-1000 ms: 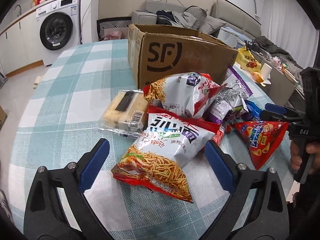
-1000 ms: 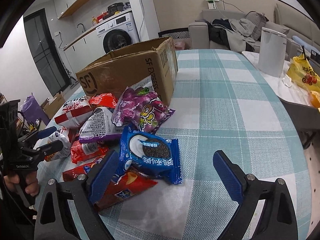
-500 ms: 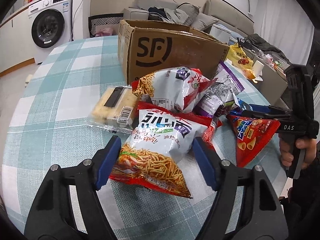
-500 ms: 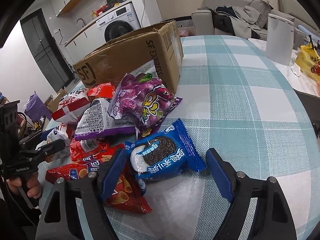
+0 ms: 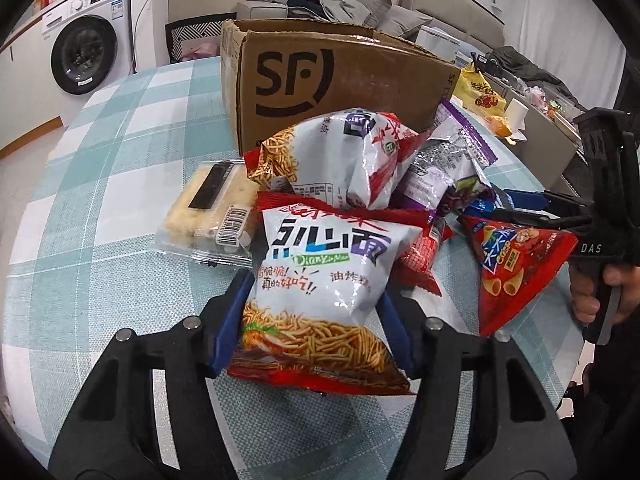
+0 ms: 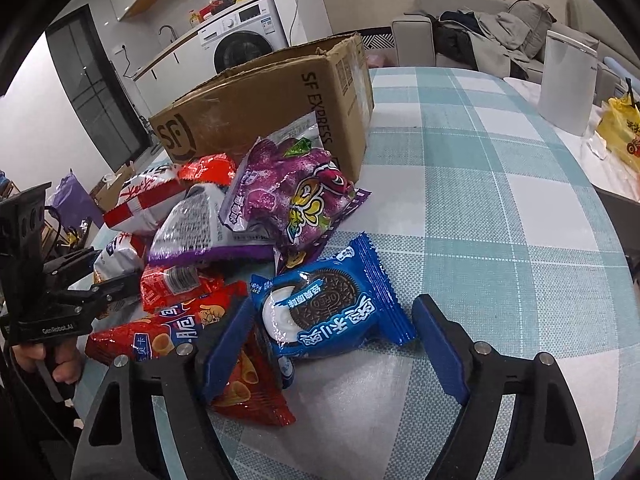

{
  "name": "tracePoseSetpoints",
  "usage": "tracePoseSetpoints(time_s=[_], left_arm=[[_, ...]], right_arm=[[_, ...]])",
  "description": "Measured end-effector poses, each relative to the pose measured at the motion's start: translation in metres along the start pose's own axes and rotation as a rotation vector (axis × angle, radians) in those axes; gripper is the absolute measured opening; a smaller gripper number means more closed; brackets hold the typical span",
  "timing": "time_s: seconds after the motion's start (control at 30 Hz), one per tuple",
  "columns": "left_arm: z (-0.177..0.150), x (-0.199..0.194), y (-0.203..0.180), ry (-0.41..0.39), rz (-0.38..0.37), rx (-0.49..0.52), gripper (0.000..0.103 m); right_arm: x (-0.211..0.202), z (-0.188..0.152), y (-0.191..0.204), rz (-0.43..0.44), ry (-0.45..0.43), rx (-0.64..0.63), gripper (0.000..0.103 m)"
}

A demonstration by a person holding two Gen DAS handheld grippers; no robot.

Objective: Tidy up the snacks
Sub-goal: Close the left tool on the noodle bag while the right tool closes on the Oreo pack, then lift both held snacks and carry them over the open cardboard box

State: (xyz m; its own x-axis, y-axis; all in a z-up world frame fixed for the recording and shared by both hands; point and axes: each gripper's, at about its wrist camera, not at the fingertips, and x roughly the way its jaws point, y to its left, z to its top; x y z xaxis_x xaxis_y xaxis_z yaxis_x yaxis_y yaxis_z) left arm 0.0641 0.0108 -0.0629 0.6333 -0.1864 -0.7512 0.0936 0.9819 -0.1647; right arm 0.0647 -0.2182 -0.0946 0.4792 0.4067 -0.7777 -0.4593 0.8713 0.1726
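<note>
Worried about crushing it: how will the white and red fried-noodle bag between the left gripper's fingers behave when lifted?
The fried-noodle bag looks puffed with air, so probably light and squashy. Its glossy film may slip as the left gripper closes. Crisp noodles inside likely break if squeezed hard.

round table (image 5: 100, 200) under a teal-and-white checked cloth. white washing machine (image 5: 86, 46) against the wall below a counter, pale walls, light floor (image 5: 16, 160). grey sofa (image 5: 320, 4) heaped with clothes behind. dark glass door (image 6: 96, 88) at the left in the right view. white canister (image 6: 566, 80) beside the table.
</note>
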Motion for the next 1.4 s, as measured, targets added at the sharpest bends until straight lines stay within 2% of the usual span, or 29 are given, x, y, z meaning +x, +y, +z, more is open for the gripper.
tracePoseSetpoints(time_s=[0.2, 0.3, 0.43, 0.9, 1.4], left_arm=[[-0.002, -0.006, 0.0, -0.024, -0.026, 0.001, 0.054], [-0.002, -0.01, -0.002, -0.044, -0.032, 0.005, 0.053], [-0.004, -0.016, -0.003, -0.063, -0.041, 0.001, 0.053], [-0.007, -0.052, -0.007, -0.136, -0.061, -0.006, 0.053], [0.006, -0.089, -0.012, -0.24, -0.036, -0.025, 0.053]], right_arm=[[0.0, -0.001, 0.002, -0.021, 0.013, -0.039, 0.07], [-0.001, -0.002, 0.004, -0.027, 0.016, -0.069, 0.054], [-0.003, -0.003, 0.004, -0.026, 0.0, -0.074, 0.047], [-0.034, 0.0, 0.007, -0.017, -0.118, -0.052, 0.045], [-0.065, 0.011, 0.022, 0.011, -0.225, -0.058, 0.045]])
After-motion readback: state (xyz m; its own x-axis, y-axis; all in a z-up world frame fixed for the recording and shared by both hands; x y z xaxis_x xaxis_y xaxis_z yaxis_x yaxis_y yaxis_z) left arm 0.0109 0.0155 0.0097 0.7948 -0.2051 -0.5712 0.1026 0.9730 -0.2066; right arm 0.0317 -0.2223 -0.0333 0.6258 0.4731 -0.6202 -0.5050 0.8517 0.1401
